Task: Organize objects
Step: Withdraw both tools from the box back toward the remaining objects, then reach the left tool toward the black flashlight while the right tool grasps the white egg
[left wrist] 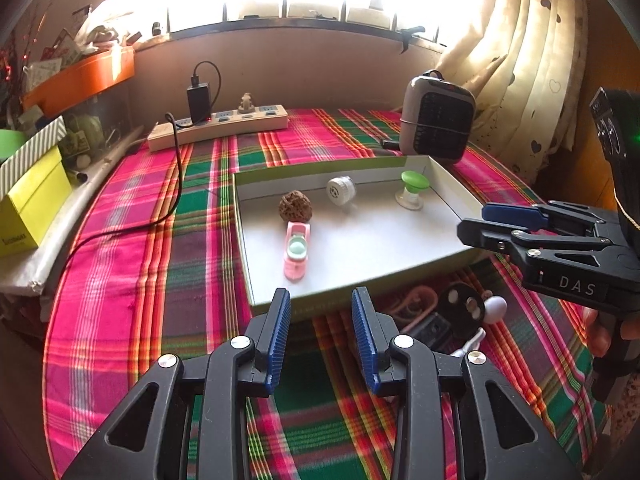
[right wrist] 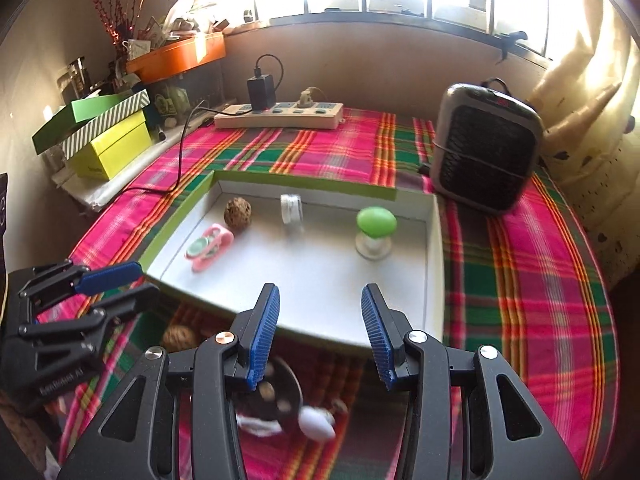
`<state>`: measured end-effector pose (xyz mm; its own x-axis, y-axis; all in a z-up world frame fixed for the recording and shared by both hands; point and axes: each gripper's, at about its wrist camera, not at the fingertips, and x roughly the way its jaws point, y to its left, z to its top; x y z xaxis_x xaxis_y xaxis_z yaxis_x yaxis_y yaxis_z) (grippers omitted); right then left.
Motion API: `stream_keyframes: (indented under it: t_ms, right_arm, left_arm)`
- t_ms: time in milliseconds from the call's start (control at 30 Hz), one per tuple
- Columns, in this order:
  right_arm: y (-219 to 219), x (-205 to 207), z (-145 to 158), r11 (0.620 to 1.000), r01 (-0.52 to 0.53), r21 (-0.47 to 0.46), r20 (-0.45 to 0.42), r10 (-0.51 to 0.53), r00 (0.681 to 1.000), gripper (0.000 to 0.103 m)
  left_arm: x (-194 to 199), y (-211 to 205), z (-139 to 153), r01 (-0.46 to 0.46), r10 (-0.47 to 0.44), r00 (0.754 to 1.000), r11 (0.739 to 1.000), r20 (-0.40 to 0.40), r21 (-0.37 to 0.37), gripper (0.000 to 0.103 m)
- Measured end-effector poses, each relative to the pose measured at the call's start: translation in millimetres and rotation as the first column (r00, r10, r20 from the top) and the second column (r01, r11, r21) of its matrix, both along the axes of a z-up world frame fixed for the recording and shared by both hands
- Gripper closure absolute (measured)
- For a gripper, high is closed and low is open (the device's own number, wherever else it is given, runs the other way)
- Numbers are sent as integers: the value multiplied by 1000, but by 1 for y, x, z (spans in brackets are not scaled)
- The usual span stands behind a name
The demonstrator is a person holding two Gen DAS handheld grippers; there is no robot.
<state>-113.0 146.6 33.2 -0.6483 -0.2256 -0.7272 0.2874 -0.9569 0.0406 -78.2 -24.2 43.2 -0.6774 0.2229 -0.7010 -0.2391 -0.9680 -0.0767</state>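
Observation:
A shallow white box with a green rim [left wrist: 400, 162] [right wrist: 304, 184] lies on the plaid cloth. Inside it are a pink toy car [left wrist: 296, 250] [right wrist: 209, 247], a brown wrinkled nut [left wrist: 293, 207] [right wrist: 237, 211], a small white round cap [left wrist: 340, 191] [right wrist: 291, 208] and a green-topped knob [left wrist: 414, 189] [right wrist: 375, 227]. In front of the box lie a black disc [left wrist: 464, 306] [right wrist: 280, 396], a white egg-shaped piece [left wrist: 496, 309] [right wrist: 318, 426] and another nut [right wrist: 180, 338]. My left gripper [left wrist: 322, 304] [right wrist: 138, 278] is open and holds nothing. My right gripper [right wrist: 320, 300] [left wrist: 472, 220] is open above the box's near edge, also holding nothing.
A power strip [left wrist: 218, 126] [right wrist: 280, 115] with a black charger and cable lies at the back. A grey heater [left wrist: 436, 118] [right wrist: 486, 146] stands at the back right by a curtain [left wrist: 532, 60]. Yellow and green boxes [left wrist: 32, 204] [right wrist: 108, 140] crowd the left side.

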Motion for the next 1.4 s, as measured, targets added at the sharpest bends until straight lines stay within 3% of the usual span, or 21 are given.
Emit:
stream_keyframes:
  t_ms: [433, 833, 1400]
  right_arm:
    - [27, 33, -19, 998, 63, -26, 22, -63, 998, 56]
    - [29, 43, -31, 998, 52, -33, 45, -51, 998, 56]
    - [24, 40, -43, 999, 47, 24, 76, -49, 996, 54]
  left_arm:
    - [21, 0, -10, 50, -50, 999, 998, 20, 44, 67]
    - [26, 6, -17, 101, -104, 994, 993, 36, 67, 66]
    - [22, 25, -24, 155, -157, 986, 987, 64, 37, 64]
